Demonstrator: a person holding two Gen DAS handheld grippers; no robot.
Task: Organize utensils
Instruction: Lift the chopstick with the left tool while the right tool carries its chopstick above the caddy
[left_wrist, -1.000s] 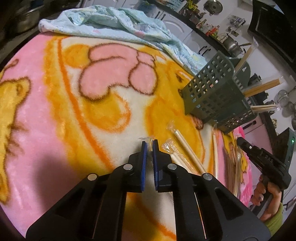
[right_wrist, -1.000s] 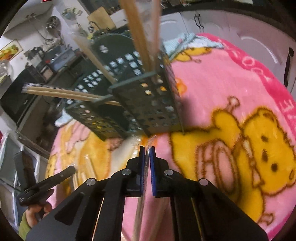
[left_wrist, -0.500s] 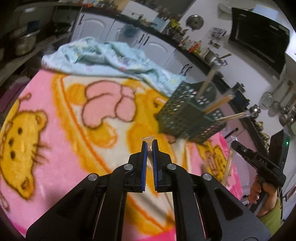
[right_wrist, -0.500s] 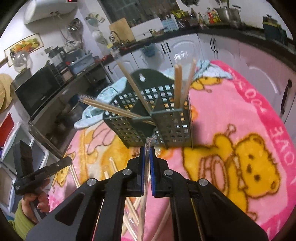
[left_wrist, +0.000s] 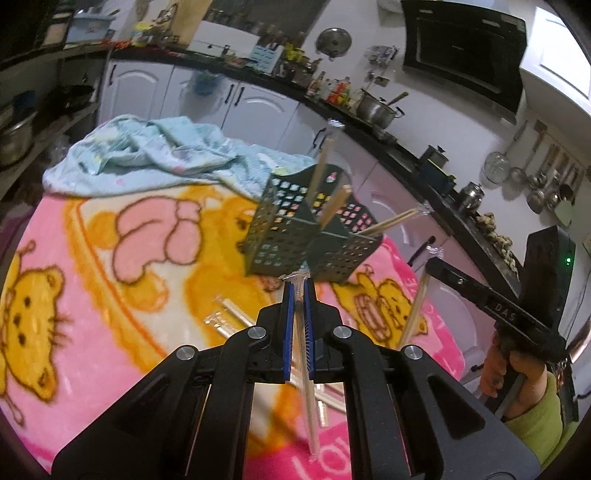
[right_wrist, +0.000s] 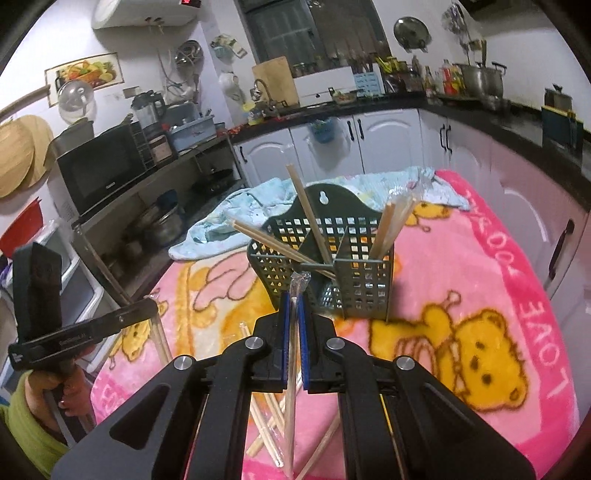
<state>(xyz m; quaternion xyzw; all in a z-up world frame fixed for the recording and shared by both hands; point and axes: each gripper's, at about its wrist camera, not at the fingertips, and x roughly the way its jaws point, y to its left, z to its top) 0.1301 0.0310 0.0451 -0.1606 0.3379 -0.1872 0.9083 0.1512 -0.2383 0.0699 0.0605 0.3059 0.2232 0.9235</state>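
A dark green perforated utensil caddy (left_wrist: 310, 236) (right_wrist: 332, 262) stands on the pink cartoon blanket, with several wrapped chopstick pairs leaning out of its compartments. My left gripper (left_wrist: 298, 291) is shut on a plastic-wrapped chopstick pair (left_wrist: 306, 369), held above the blanket short of the caddy. My right gripper (right_wrist: 293, 299) is shut on another wrapped chopstick pair (right_wrist: 291, 373), also raised and facing the caddy. Loose wrapped chopsticks (left_wrist: 225, 317) (right_wrist: 266, 417) lie on the blanket below. The right gripper also shows in the left wrist view (left_wrist: 480, 291), the left in the right wrist view (right_wrist: 92, 328).
A crumpled light blue cloth (left_wrist: 155, 151) (right_wrist: 236, 218) lies behind the caddy at the blanket's far edge. White kitchen cabinets (right_wrist: 388, 140) and a cluttered dark counter (left_wrist: 369, 118) ring the table. A microwave (right_wrist: 99, 170) stands on a shelf at the left.
Both grippers have risen and pulled back from the blanket, each carrying its wrapped chopstick pair. The caddy now looks smaller and farther in both views.
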